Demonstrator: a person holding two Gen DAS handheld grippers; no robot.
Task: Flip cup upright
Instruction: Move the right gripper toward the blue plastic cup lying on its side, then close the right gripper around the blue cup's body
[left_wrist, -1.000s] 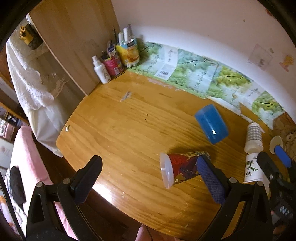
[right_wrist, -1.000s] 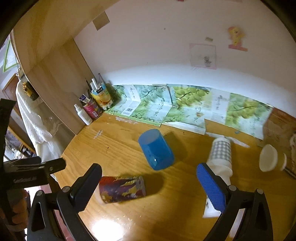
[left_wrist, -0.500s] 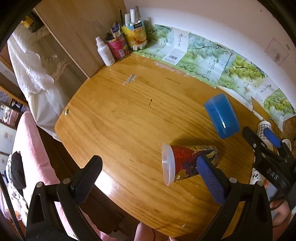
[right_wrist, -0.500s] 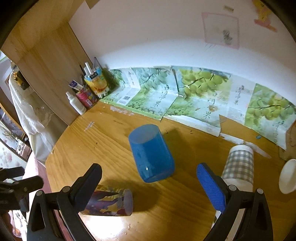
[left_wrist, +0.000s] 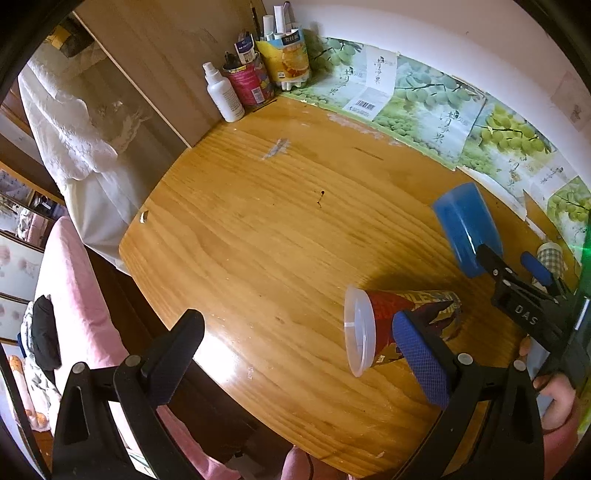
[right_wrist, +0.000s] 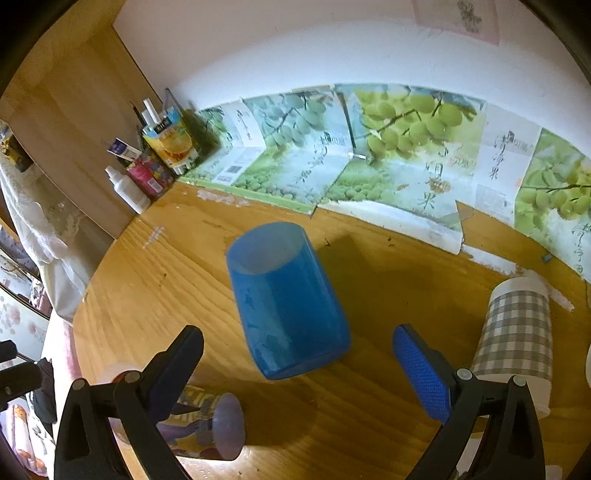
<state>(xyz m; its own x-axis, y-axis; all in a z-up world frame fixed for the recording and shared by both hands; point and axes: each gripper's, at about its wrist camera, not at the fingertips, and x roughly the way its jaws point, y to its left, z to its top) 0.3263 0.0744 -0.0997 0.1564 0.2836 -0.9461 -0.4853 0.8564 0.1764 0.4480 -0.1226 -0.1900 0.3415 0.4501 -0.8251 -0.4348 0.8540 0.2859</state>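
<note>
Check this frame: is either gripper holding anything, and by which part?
Nothing is held. The right gripper is open around the blue cup without touching it; the left gripper is open beside the printed cup lying on its side.

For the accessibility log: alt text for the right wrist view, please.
An open right hand-held gripper faces a blue cup standing upside down on a wooden table. A printed cup lies on its side lower left; a checked cup stands inverted at right.

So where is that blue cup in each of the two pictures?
Left wrist view: the blue cup is at the far right, beyond the red printed cup, partly behind the right tongs.
Right wrist view: the blue cup is in the centre, ahead of the open right tongs.
Shared landmark: the white spray bottle in the table's far left corner.
</note>
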